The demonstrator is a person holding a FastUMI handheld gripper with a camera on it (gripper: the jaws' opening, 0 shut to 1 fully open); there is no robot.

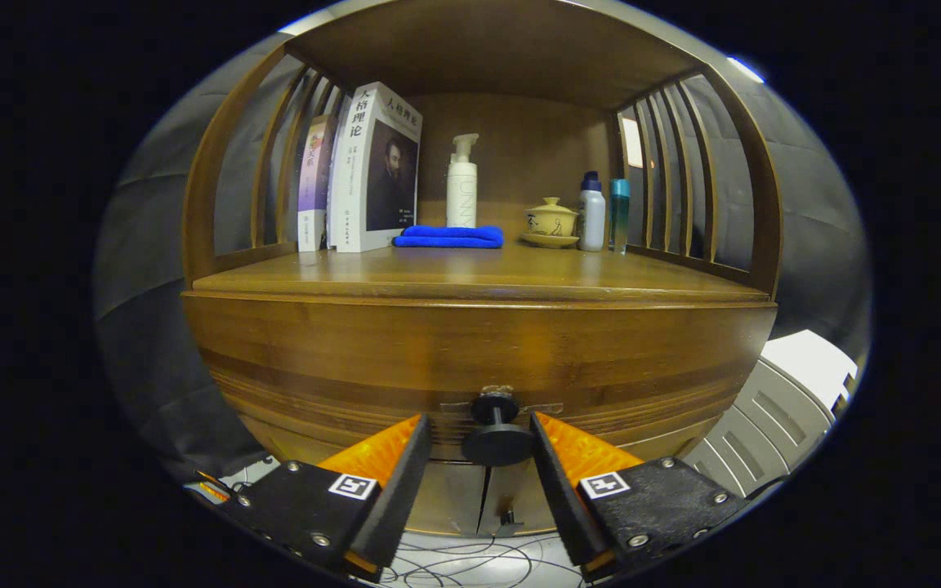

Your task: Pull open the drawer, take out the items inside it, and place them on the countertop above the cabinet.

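Gripper view: my tongs (480, 445) stand released, straddling the drawer knob (497, 441). Running left to right, the left finger (393, 457) sits just beside the knob's disc, then comes the knob on its short stem, then the right finger (556, 457), neither visibly pressing. The drawer (479, 367) is closed under the desk (479, 278). I judge the knob rigid, smooth, perhaps slippery; I'd clench behind the disc, on the stem, and expect a stiff wooden slide.
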